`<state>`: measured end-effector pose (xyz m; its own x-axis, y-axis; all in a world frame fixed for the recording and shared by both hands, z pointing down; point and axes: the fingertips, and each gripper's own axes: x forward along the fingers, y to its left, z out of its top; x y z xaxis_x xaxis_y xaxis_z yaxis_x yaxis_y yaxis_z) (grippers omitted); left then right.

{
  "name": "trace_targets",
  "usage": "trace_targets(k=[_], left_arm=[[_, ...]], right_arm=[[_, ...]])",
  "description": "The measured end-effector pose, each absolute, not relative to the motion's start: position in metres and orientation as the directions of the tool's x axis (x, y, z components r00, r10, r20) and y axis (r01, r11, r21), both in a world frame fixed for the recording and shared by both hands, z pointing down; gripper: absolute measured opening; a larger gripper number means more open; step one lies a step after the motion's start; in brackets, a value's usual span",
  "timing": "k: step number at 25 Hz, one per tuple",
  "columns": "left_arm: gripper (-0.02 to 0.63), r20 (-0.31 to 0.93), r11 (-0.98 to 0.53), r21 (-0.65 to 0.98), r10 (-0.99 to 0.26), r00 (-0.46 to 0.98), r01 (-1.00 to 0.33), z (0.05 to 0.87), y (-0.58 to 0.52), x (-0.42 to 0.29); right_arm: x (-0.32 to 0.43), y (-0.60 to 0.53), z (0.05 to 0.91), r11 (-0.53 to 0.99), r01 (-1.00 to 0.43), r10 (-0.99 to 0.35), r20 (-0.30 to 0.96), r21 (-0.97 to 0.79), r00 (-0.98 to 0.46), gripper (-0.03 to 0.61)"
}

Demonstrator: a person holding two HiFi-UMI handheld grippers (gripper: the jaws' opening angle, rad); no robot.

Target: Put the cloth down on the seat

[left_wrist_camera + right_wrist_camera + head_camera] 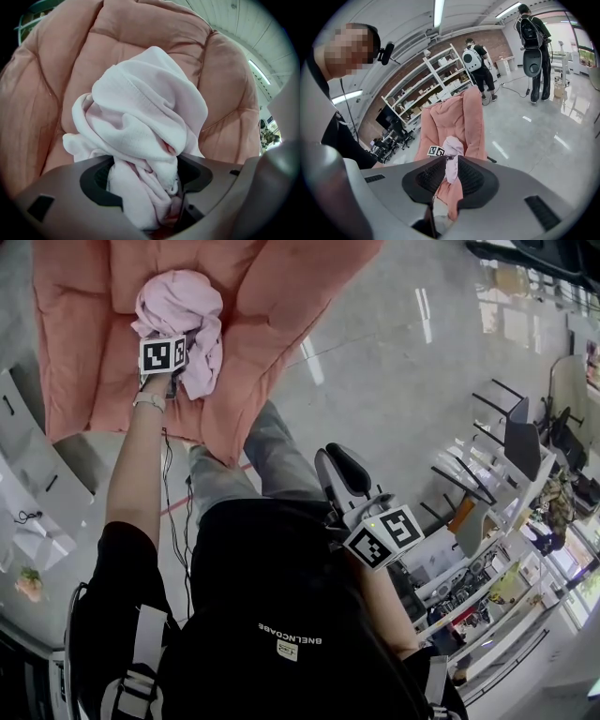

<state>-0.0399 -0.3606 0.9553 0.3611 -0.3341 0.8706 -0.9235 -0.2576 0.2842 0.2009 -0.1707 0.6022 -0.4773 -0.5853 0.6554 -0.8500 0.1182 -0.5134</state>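
Observation:
A pale pink cloth [178, 310] lies bunched on the seat of a salmon padded chair [272, 296]. My left gripper [171, 334] reaches onto that seat, its marker cube just in front of the bundle. In the left gripper view the cloth [145, 108] rests heaped on the chair [225, 93], and a fold runs down through my left gripper [145, 183]; the jaws stand wide and do not pinch it. My right gripper [336, 460] hangs by the person's hip, far from the chair. Seen from the right gripper [449, 161], the jaws leave a narrow gap with nothing in it.
Grey shiny floor surrounds the chair. A white bench [28, 484] stands at the left, desks and black chairs [516, 437] at the right. In the right gripper view, white shelves [436, 79] line the brick wall and two people with backpacks [476, 65] stand beyond.

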Motion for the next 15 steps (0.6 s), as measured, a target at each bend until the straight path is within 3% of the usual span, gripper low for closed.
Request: trace_targets(k=[6, 15], left_arm=[[0.364, 0.885, -0.246, 0.275, -0.312, 0.345, -0.929, 0.963, -0.354, -0.053], [0.381, 0.925, -0.229, 0.190, -0.285, 0.253, -0.955, 0.946, -0.333, -0.083]], right_arm=[[0.191, -0.160, 0.602, 0.110, -0.849, -0.596, 0.649, -0.516, -0.472, 0.097], [0.176, -0.145, 0.583, 0.119, -0.840, -0.626, 0.617, -0.529, -0.477, 0.097]])
